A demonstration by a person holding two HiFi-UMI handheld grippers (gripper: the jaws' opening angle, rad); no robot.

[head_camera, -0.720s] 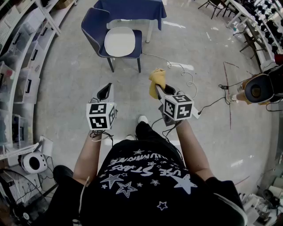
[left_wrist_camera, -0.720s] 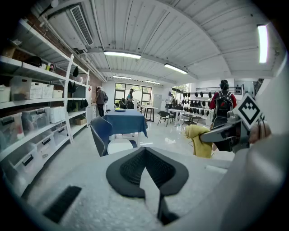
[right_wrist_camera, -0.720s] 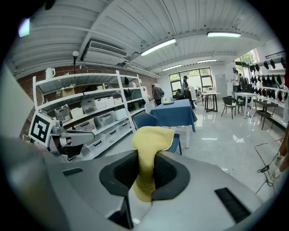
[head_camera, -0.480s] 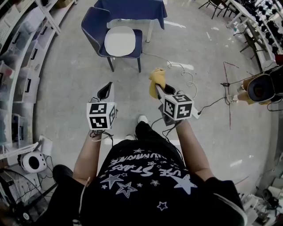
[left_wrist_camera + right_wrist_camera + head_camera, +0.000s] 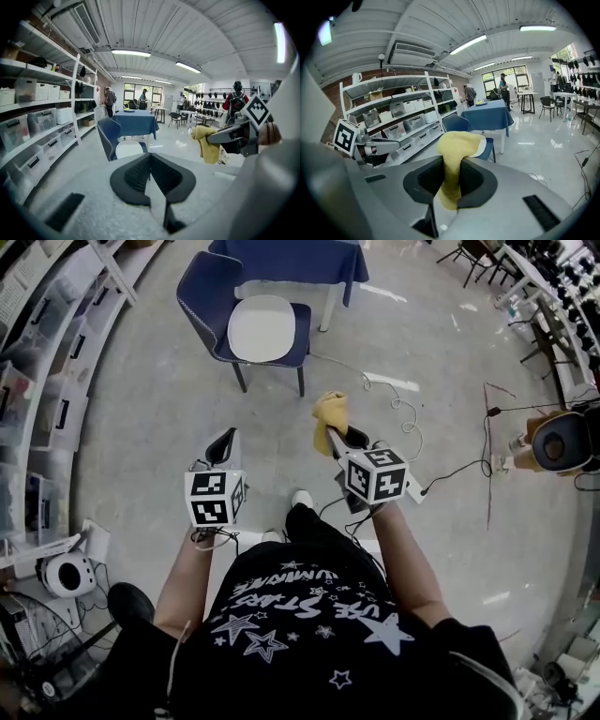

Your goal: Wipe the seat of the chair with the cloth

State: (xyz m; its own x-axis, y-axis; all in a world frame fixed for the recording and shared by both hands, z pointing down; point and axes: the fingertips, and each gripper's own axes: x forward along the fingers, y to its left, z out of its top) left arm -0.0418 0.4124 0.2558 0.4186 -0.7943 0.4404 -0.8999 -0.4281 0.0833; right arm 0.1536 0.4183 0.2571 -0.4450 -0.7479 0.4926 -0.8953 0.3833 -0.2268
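A blue chair with a white seat stands on the floor ahead of me, in front of a table with a blue cover. My right gripper is shut on a yellow cloth, which hangs from its jaws in mid-air, well short of the chair. The cloth fills the jaws in the right gripper view, with the chair behind it. My left gripper is shut and holds nothing. The chair and the cloth both show in the left gripper view.
Shelves with storage boxes run along the left. A white cable trails on the floor to the right of the chair. A round device sits at the far right. More chairs and tables and people stand farther back.
Both grippers and my view have shifted slightly forward toward the chair. The cloth remains in the right gripper's jaws.
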